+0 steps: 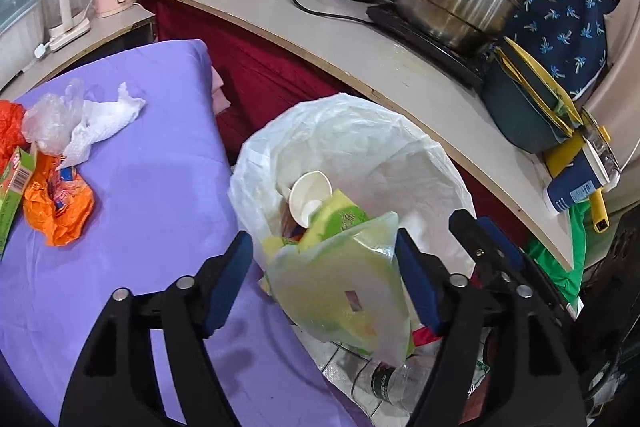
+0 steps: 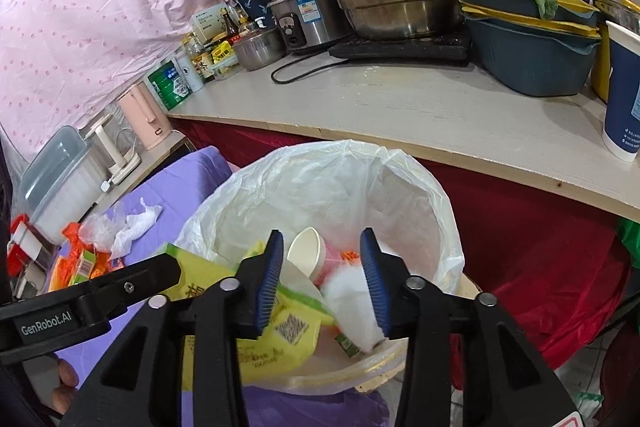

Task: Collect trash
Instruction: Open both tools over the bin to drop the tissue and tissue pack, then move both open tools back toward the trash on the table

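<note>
- Black fingers with blue pads fill the foreground of both views. The left gripper (image 1: 320, 287) stands wide open over the near edge of the bin; a yellow-green plastic package (image 1: 340, 291) lies between its pads, near or against the right pad but under no squeeze, so I judge it to be dropping or already resting on the heap.
- Right gripper (image 2: 322, 283) is also parted, less widely, above the bin's mouth. A white crumpled tissue (image 2: 352, 303) sits between its pads, against the right-hand one with a clear gap at the other; it looks released rather than held.
- Both tools point down into the white bin liner (image 2: 332, 183), which is draped over the rim so that dropped things fall inside.
- Inside it already lie a paper cup (image 2: 306, 251), a yellow wrapper with a QR code (image 2: 280, 331) and other scraps, so part of the collecting appears done.
- Bin stands just beside the purple-covered surface (image 1: 152, 187), below the edge of the counter (image 1: 340, 39), which keeps the carry short.
- Left on the purple cover, well apart from the bin: an orange wrapper (image 1: 60, 211), a green carton (image 1: 14, 187), a clear plastic bag (image 1: 48, 123) and a white paper towel (image 1: 108, 119).
- These, I judge, are what remains to fetch.
</note>
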A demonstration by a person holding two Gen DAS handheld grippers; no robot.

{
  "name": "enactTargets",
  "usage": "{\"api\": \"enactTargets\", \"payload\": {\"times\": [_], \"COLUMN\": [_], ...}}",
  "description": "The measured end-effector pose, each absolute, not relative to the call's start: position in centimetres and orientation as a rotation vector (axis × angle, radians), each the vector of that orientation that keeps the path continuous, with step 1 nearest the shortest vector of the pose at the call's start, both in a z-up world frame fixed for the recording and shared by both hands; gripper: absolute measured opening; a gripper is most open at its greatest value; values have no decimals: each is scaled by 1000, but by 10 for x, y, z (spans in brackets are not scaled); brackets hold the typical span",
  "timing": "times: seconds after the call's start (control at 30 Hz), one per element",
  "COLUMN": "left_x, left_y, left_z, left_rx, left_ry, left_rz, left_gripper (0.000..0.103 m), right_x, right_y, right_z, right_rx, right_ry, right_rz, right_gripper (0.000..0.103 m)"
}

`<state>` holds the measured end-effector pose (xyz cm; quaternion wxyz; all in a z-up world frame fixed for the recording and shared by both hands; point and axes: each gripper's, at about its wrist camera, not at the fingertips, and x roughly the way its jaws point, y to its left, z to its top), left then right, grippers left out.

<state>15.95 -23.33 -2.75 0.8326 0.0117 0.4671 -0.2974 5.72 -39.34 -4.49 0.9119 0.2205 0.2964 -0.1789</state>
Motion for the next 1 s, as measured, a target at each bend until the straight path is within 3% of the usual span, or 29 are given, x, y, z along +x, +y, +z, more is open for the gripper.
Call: {"api": "enactTargets", "payload": {"times": [1.0], "left_x": [162], "left_y": [-121], "left_z": [0], "left_rx": [-5], "left_ry": [881], "left_rz": [-412], "left_gripper": [70], "right_x": [65], "right_y": [-320], "right_z": [1], "right_rx": [385], "right_ry": [571], "right_rz": [-265], "right_gripper": [44]}}
